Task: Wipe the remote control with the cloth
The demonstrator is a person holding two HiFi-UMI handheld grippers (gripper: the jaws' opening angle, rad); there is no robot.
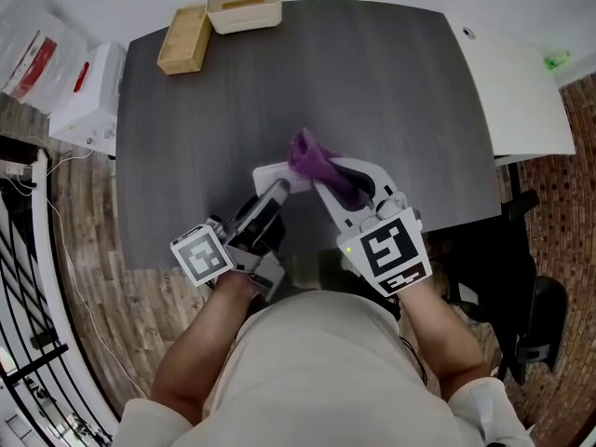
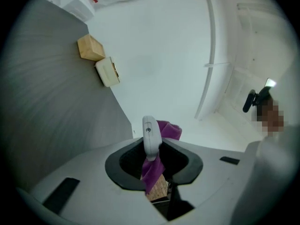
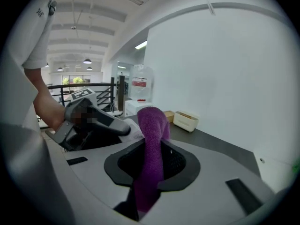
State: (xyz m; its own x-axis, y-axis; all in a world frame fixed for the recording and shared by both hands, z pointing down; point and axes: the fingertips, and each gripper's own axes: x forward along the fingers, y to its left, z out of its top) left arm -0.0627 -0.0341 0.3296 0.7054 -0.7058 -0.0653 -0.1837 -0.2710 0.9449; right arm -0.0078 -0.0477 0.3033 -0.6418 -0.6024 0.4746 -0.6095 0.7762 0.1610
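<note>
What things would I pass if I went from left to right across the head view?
White box → wooden box → cream container → purple cloth → white side table.

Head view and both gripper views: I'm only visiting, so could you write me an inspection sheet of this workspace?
Surface: dark grey table.
Job's things: white remote, held above the table; purple cloth lies against it.
Clutter: wooden box and cream box at the far edge.
Grippers: left gripper, jaws shut on remote; right gripper, jaws shut on cloth.
Cables: white cable on the floor, left.
Surroundings: side table, white box, bag, railing, chair.
</note>
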